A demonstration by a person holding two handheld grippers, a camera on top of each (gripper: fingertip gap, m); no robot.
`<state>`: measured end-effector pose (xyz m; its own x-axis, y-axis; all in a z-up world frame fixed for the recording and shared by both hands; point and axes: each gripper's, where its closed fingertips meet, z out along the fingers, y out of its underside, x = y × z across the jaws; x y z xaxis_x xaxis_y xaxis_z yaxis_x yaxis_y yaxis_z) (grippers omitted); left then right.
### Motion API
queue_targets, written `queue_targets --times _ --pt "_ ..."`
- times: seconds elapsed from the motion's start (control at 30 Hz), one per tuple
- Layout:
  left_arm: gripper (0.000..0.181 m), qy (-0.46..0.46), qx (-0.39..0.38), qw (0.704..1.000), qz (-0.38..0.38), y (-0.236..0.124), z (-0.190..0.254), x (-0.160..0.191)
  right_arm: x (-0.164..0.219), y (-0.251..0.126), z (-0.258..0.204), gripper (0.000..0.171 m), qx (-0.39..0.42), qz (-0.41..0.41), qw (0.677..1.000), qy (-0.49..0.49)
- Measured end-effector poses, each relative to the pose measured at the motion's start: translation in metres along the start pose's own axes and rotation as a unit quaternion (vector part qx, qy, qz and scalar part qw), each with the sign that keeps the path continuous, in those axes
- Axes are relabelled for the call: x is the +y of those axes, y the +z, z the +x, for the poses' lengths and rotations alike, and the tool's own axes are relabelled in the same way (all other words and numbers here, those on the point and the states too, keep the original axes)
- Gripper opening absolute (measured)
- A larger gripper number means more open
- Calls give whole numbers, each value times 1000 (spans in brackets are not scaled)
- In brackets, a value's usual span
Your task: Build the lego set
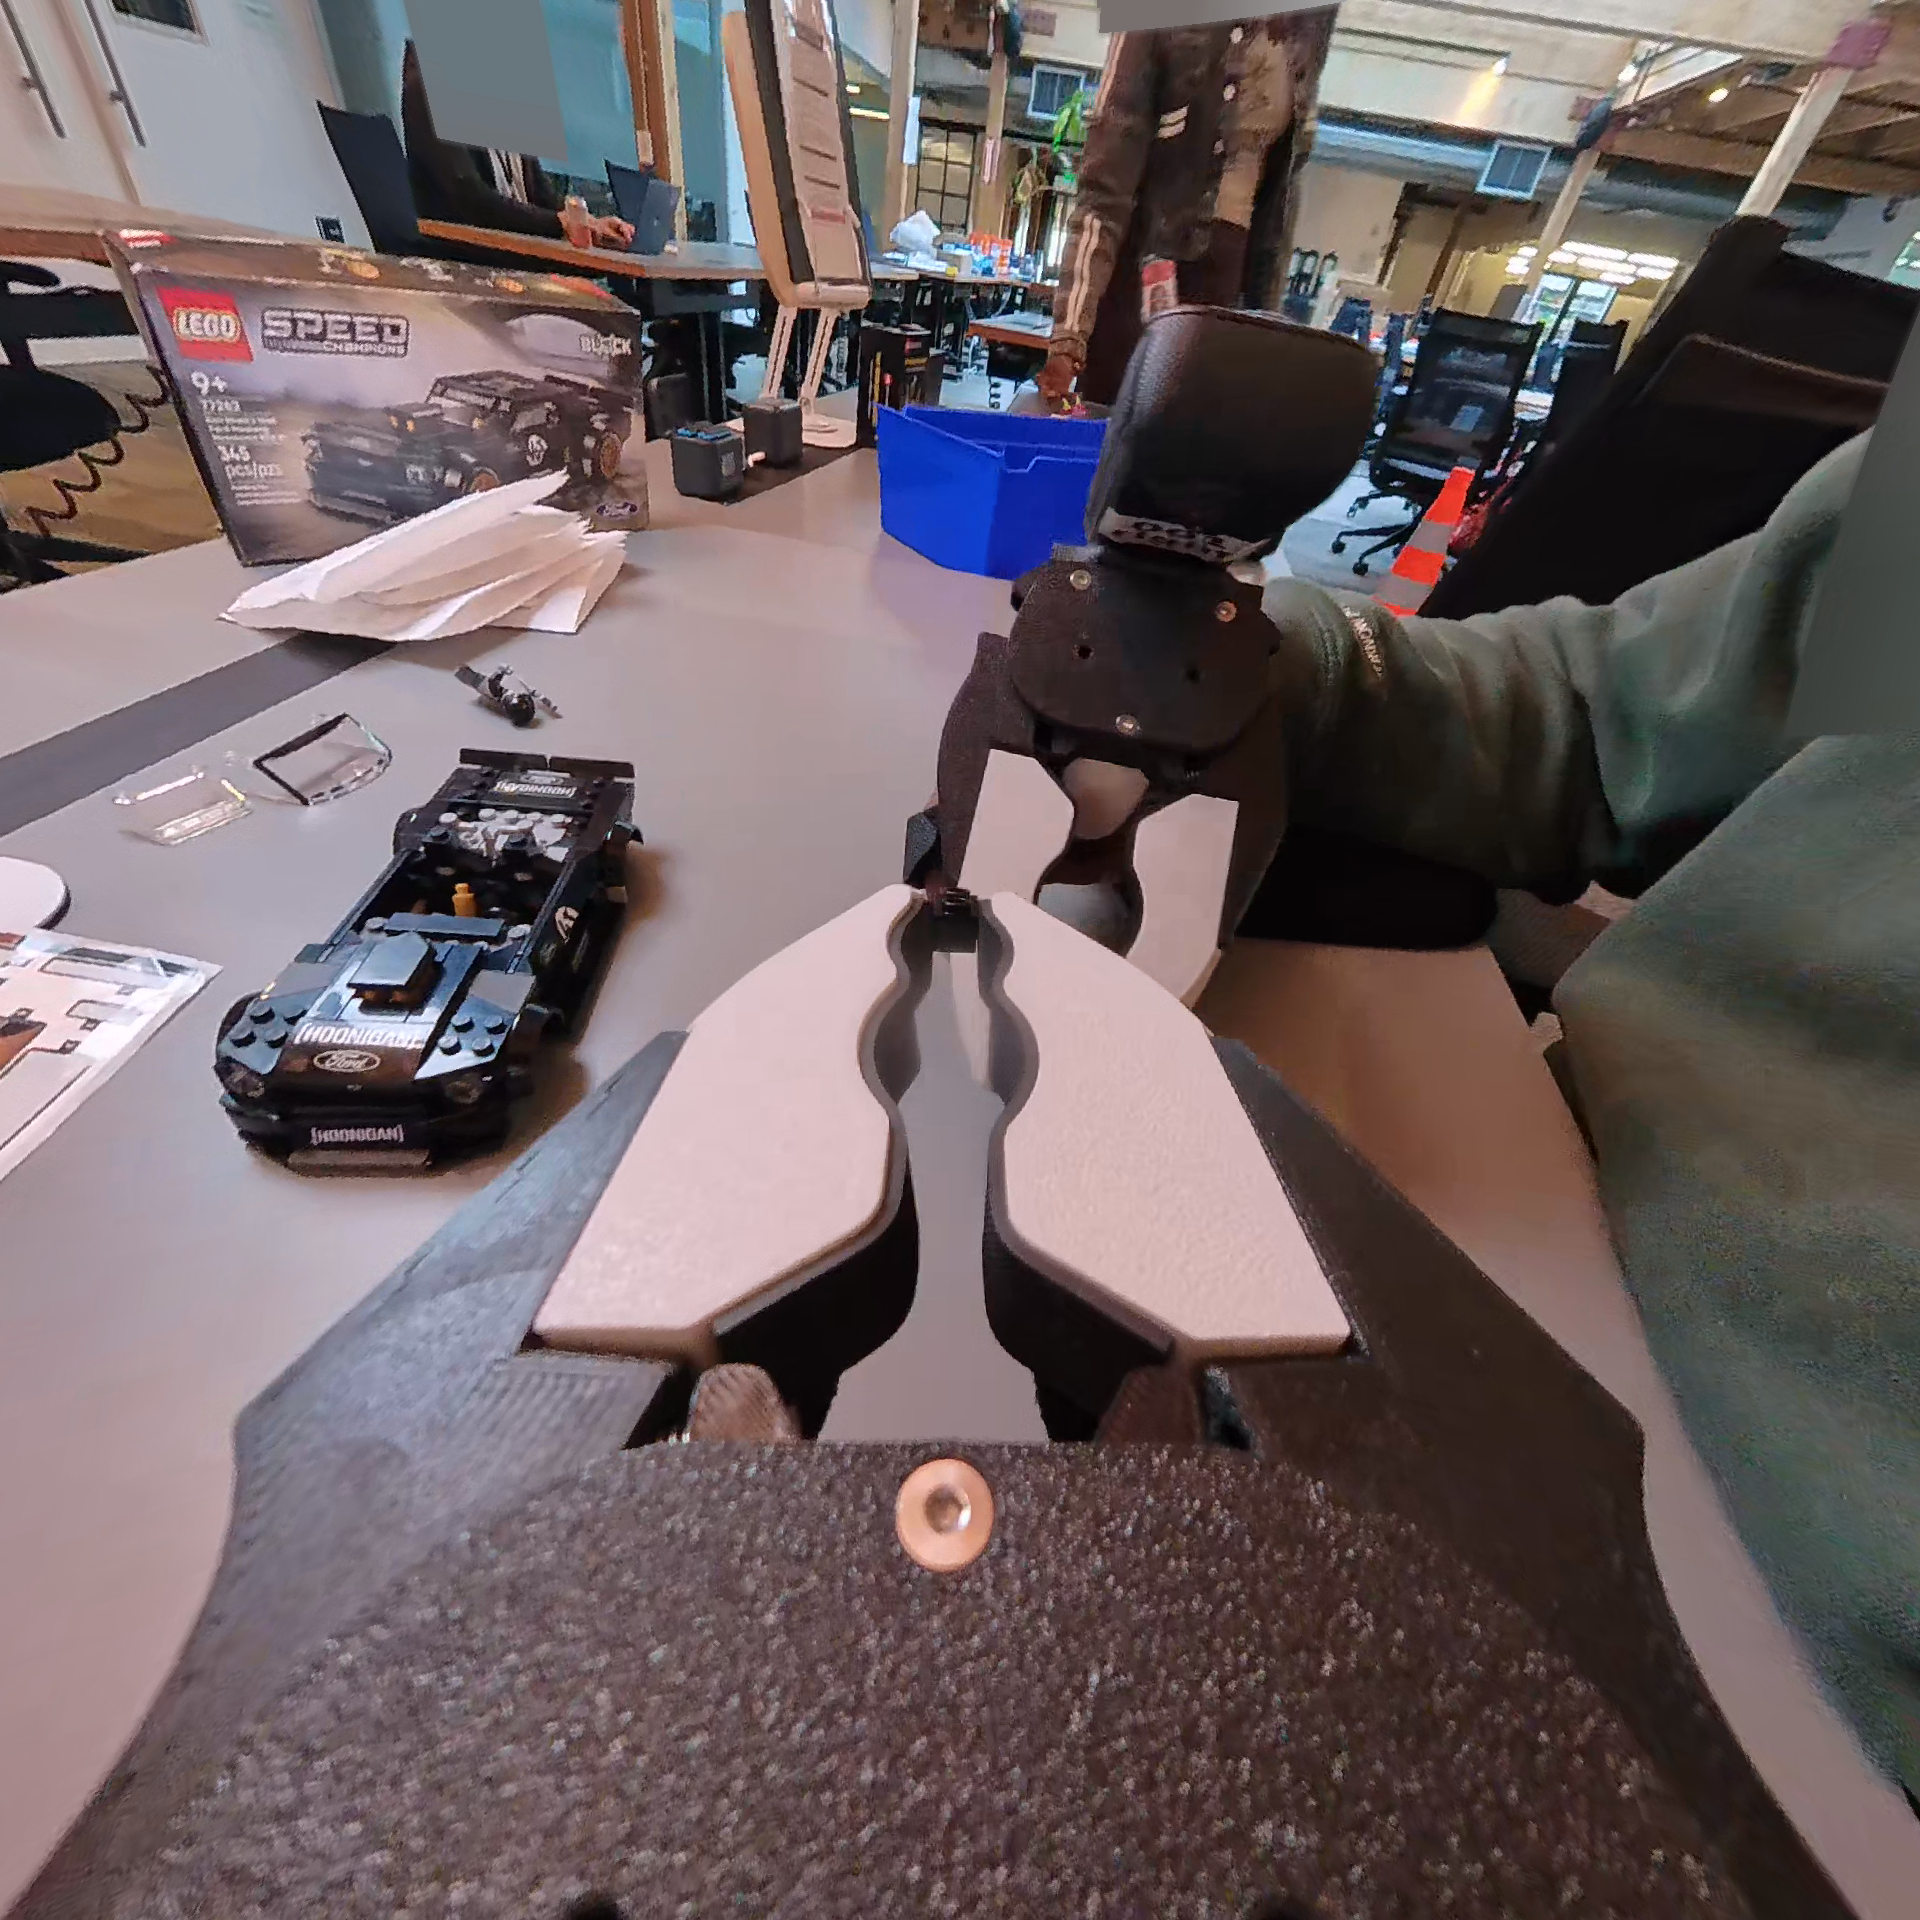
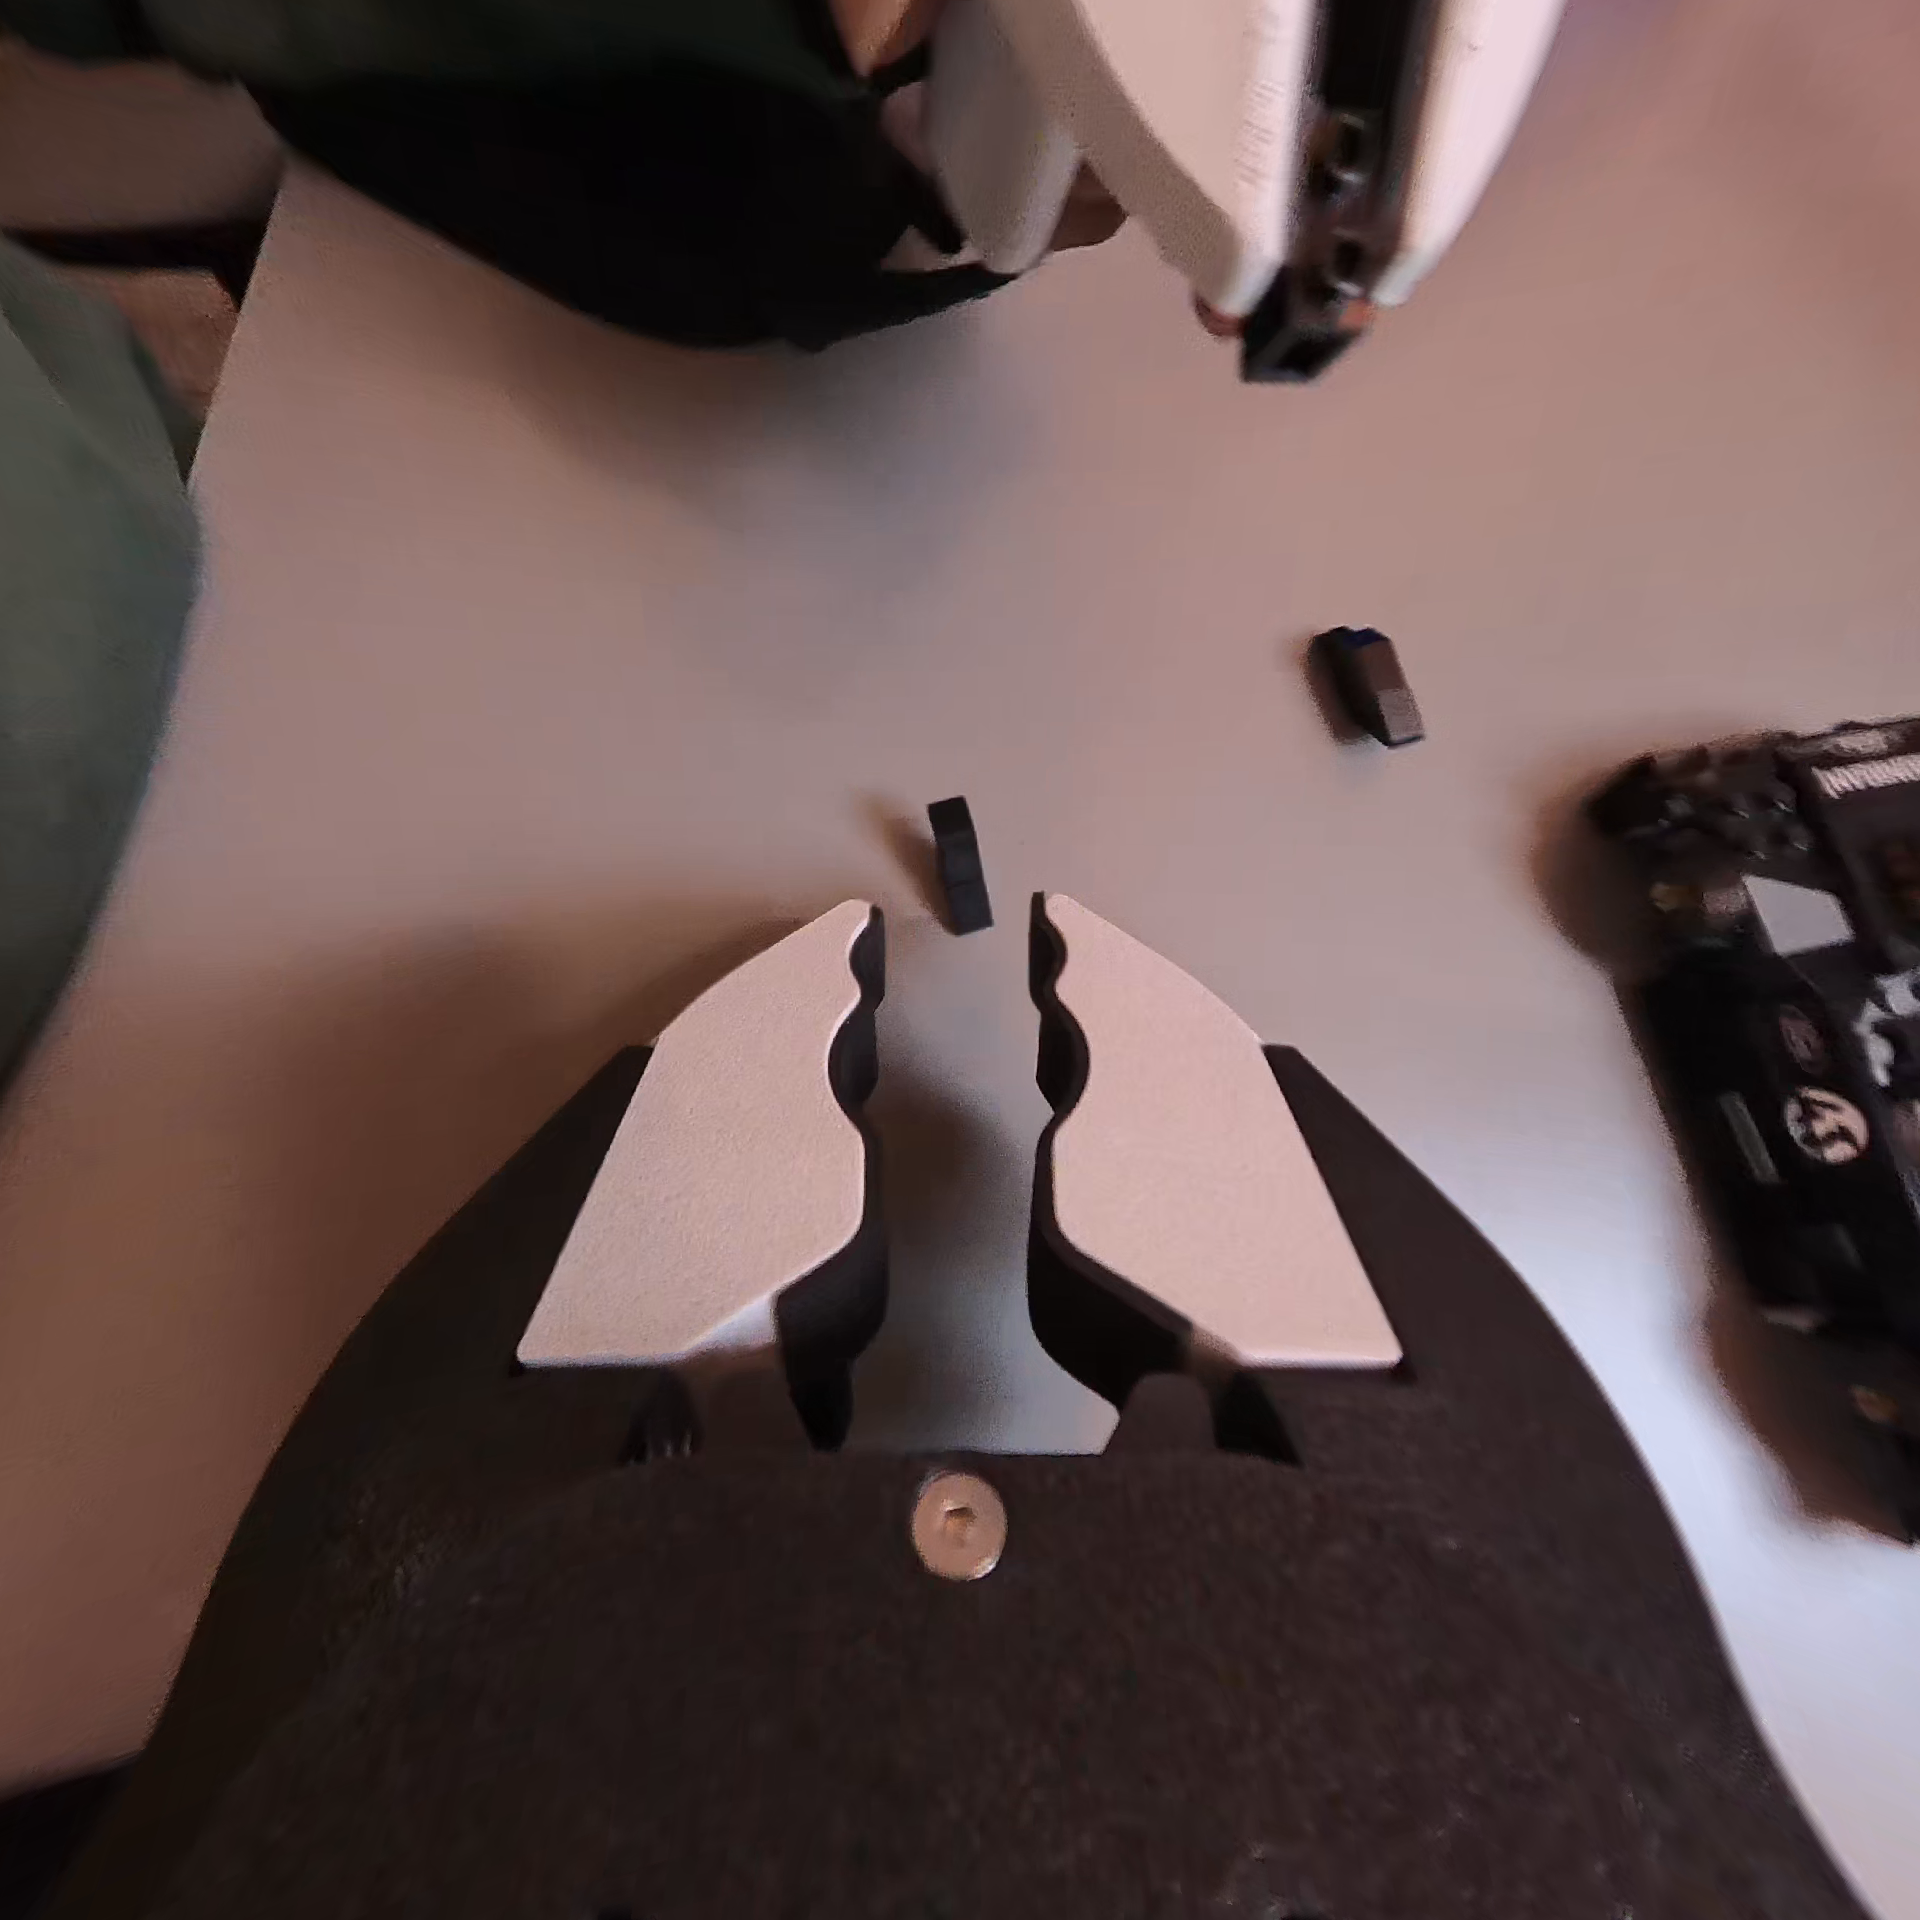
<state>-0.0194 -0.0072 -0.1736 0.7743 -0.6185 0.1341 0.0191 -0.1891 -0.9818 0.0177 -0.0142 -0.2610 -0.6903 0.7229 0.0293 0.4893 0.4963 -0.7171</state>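
My left gripper [image 1: 951, 902] is shut on a small black lego piece [image 1: 954, 932] at its fingertips, held above the table. The right wrist view shows it from above at the top [image 2: 1304, 296], with the black piece [image 2: 1288, 348] sticking out of the tips. My right gripper [image 2: 956, 914] is open and points down at the table. A small black brick [image 2: 961, 878] stands on the table just ahead of the gap between its tips. Another small dark brick [image 2: 1366, 686] lies farther right. The partly built black lego car [image 1: 436, 966] sits to the left on the grey table [image 1: 727, 675].
The lego box [image 1: 395, 405] and white paper bags [image 1: 436, 571] lie at the back left. Two clear windscreen parts [image 1: 322, 764] and a small part [image 1: 509, 696] lie behind the car. An instruction sheet [image 1: 83, 1008] is at the left, a blue bin [image 1: 977, 488] behind. A person stands beyond the table. The tips of one gripper are about 10 cm away from the tips of the other. The partly built black lego car [image 1: 436, 966] is about 15 cm from both grippers' fingertips.
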Motion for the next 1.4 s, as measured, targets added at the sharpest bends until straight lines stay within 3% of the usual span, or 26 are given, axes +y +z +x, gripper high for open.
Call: queue_targets --times 0.17,0.33,0.67,1.4 --pt "8 1 1 1000 -17 2 -1 7 2 16 0 26 -19 -31 999 -21" --pt "9 -1 3 1000 -24 3 0 10 0 22 4 8 0 -20 1000 -22" --pt "8 -5 14 1000 -10 6 5 6 -55 -57 34 8 33 202 974 94" --pt "8 -8 36 999 -29 19 18 17 -50 -31 14 8 3 158 983 94"
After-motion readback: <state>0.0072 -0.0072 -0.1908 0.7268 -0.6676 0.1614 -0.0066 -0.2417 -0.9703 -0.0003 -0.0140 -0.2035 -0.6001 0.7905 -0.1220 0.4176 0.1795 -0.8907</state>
